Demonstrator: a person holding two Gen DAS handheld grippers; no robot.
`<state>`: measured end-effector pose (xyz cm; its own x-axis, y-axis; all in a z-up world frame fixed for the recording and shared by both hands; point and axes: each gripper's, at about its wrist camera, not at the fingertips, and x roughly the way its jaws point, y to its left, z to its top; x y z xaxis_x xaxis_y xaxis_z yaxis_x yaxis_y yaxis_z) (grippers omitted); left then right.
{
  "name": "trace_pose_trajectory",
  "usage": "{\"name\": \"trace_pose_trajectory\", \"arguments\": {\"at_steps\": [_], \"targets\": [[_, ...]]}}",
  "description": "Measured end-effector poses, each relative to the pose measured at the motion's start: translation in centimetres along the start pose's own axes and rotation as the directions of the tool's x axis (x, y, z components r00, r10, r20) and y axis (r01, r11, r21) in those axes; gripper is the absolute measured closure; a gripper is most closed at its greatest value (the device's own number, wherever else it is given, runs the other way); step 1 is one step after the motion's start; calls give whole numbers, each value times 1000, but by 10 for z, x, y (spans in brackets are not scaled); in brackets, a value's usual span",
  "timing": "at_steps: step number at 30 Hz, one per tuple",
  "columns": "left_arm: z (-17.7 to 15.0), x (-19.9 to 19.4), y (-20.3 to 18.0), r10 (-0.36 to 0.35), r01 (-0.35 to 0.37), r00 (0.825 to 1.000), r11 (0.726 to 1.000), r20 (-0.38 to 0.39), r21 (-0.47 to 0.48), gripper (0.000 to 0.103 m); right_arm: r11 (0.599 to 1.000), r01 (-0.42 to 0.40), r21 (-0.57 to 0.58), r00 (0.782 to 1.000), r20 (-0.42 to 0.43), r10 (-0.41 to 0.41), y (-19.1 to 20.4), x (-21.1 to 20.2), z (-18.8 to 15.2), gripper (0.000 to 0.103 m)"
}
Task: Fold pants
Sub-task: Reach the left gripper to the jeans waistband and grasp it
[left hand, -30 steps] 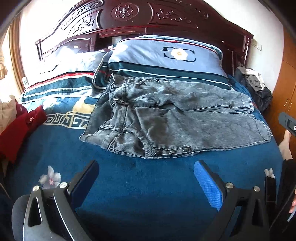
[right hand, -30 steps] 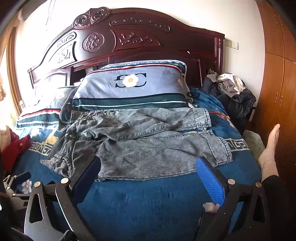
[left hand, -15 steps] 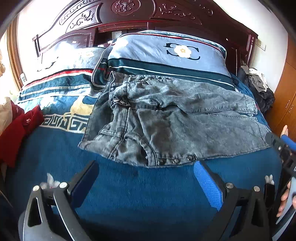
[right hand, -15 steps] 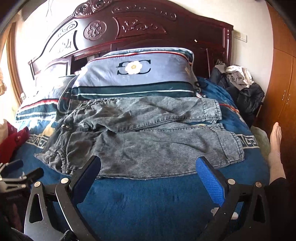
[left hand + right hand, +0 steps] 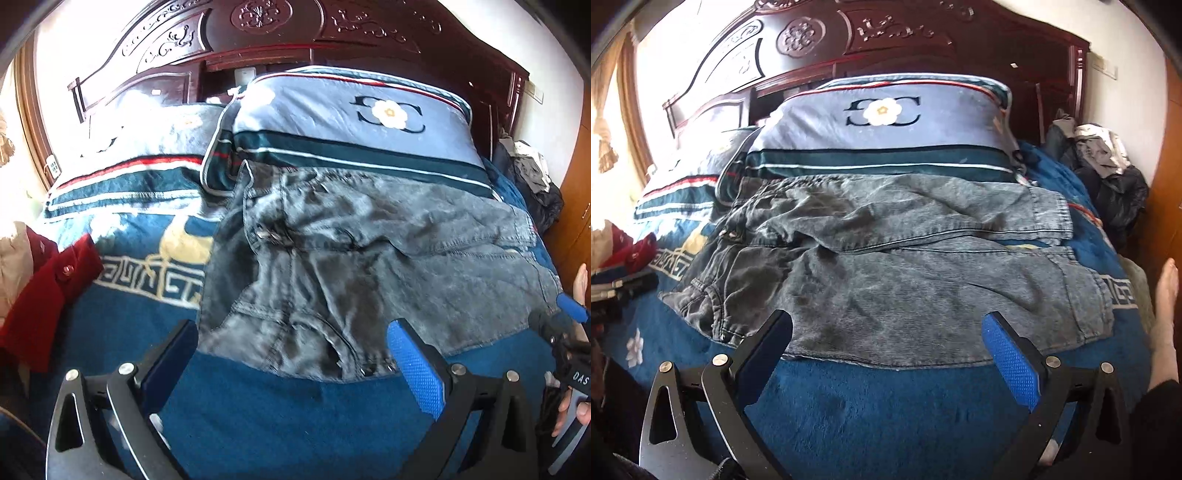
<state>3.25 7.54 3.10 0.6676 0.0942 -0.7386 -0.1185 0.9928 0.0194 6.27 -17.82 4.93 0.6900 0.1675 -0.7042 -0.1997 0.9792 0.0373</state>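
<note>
Grey washed denim pants lie spread on a blue bedspread, waist to the left, legs reaching right toward the cuffs; they also show in the right wrist view. My left gripper is open and empty, just above the near waist edge with its snaps. My right gripper is open and empty, over the near edge of the lower leg. The right gripper's blue tip shows at the right edge of the left wrist view.
Two blue pillows lean against a carved wooden headboard. Red clothing lies at the bed's left edge. Dark clothes are piled at the far right by a wooden wardrobe. A bare hand shows at right.
Both grippers have moved forward and down toward the pants; the pants' near edge now lies between their fingers. The pants have not moved. Both stay open.
</note>
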Motion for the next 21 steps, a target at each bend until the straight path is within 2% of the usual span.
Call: {"name": "trace_pose_trajectory", "arguments": {"at_steps": [4, 9, 13, 21], "targets": [[17, 10, 15, -9, 9, 1000, 1000, -3, -20, 0, 996, -75, -47, 997, 1, 75, 4, 8, 10, 0], [40, 30, 38, -26, 24, 999, 998, -24, -56, 0, 972, -210, -106, 978, -25, 209, 10, 26, 37, 0], [57, 51, 57, -19, 15, 999, 996, -46, -90, 0, 960, -261, -106, 965, -33, 259, 11, 41, 63, 0], [90, 99, 72, -27, 19, 997, 994, -77, -110, 0, 949, -293, -116, 956, -52, 289, -1, 84, 112, 0]]}}
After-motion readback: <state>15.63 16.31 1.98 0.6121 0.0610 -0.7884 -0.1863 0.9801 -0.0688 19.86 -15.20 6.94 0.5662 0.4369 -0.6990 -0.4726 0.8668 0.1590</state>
